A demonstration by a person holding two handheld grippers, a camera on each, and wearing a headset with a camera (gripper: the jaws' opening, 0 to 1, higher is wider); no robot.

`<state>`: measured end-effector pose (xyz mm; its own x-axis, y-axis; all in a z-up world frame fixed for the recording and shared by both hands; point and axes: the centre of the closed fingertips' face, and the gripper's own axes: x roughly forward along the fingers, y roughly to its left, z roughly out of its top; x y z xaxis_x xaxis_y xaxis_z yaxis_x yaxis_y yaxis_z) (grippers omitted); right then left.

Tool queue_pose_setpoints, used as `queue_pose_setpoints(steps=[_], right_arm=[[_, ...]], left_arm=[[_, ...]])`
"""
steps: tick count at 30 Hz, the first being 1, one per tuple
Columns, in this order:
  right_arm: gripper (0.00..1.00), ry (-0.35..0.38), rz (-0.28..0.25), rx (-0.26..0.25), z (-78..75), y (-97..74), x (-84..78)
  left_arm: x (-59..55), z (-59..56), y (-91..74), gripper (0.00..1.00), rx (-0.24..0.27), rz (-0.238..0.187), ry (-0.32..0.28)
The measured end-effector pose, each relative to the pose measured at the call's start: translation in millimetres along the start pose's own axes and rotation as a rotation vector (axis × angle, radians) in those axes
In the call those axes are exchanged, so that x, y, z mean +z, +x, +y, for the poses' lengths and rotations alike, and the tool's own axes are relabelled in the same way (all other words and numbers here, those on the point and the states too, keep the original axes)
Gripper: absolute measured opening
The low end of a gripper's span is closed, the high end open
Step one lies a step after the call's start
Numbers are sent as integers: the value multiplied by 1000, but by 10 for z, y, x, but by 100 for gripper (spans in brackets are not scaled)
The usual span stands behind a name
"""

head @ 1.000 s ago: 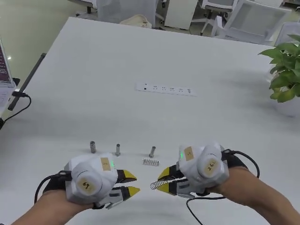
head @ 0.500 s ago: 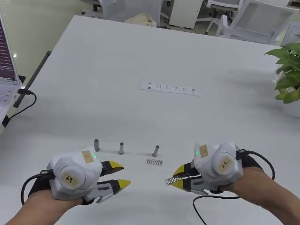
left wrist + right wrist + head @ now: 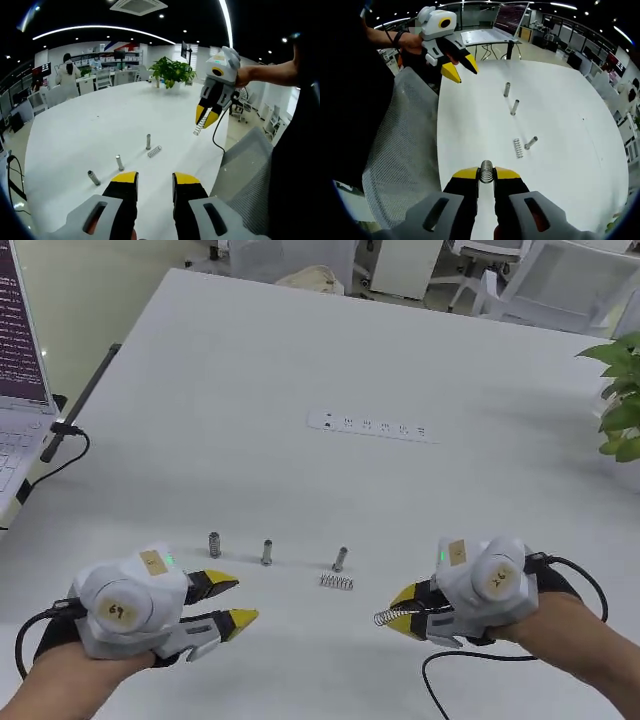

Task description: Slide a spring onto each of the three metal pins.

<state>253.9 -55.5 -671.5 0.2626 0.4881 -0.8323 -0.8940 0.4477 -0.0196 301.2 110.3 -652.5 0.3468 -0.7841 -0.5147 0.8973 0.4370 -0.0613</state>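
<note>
Three pins [image 3: 267, 552] in a row — spring [image 3: 336, 582] beside the rightmost.

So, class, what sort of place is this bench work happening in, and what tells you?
Probably an open-plan office: a long white table with a white power strip, an open silver laptop at its edge, white mesh office chairs beyond, and a potted green plant.

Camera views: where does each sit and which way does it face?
Head view: on the headset, looking forward and down at the white table; left gripper, right gripper, forearms show.
Left gripper view: on the left gripper, facing along its open jaws toward the plant; right gripper shows at the right.
Right gripper view: on the right gripper, facing along jaws shut on a spring toward the laptop; left gripper shows upper left.
Shared: all three show the pins and loose spring.
</note>
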Motion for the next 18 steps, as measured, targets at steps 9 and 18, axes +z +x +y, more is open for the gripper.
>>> queue_pose_setpoints(steps=[9,18], right_arm=[[8,17,13,-25,-222,-57,-57],[8,18,17,-43,-403,-51,35]], left_arm=[[-125,171,-126,25,60,0,-52],[-176,325,-265,32,113,-16,-90]])
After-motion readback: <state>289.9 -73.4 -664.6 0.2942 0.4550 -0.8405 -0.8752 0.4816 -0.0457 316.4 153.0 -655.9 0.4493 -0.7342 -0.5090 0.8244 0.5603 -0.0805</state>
